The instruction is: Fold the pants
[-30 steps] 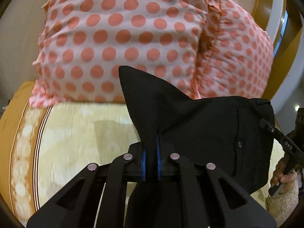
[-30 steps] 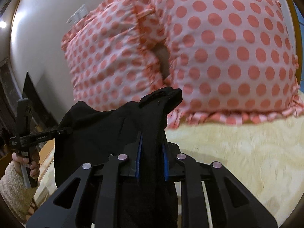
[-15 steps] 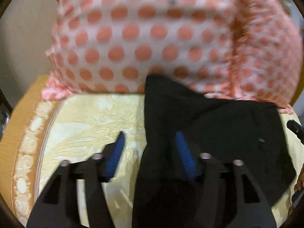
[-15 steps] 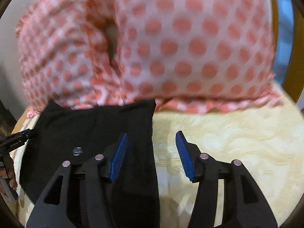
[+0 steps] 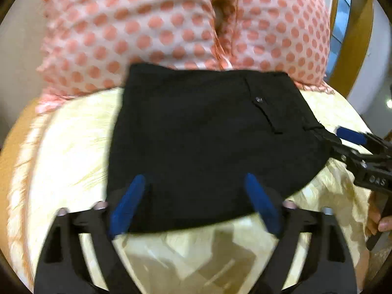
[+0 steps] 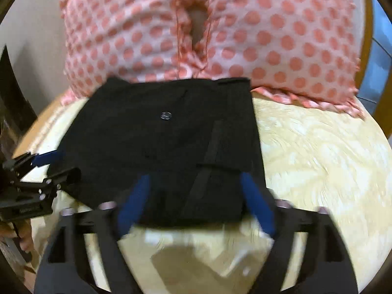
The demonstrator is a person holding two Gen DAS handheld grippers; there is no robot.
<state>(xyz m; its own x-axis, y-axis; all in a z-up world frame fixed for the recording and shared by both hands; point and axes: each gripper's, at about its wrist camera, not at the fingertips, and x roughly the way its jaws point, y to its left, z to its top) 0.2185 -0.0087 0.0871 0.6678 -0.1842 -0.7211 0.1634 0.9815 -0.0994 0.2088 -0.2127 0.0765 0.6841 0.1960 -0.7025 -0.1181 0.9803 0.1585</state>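
The black pants (image 5: 201,132) lie folded flat on the cream bedspread (image 5: 73,147), their far edge against the pillows. A small button (image 5: 259,100) shows on top. My left gripper (image 5: 193,183) is open and empty, its blue pads (image 5: 127,203) over the near edge of the pants. My right gripper (image 6: 196,183) is open and empty too, pads (image 6: 257,205) astride the near edge of the pants (image 6: 166,142). The right gripper also shows in the left wrist view (image 5: 343,139), open at the pants' right corner. The left gripper shows in the right wrist view (image 6: 56,164) at the left edge.
Two pink pillows with coral dots (image 5: 152,36) (image 6: 269,36) stand behind the pants. A wooden headboard post (image 5: 355,36) is at the right. An orange border (image 5: 14,137) runs along the bedspread's left side.
Both grippers were shut on the raised pants a second ago. They laid the pants down, opened, and pulled back toward me. The pants now rest flat.
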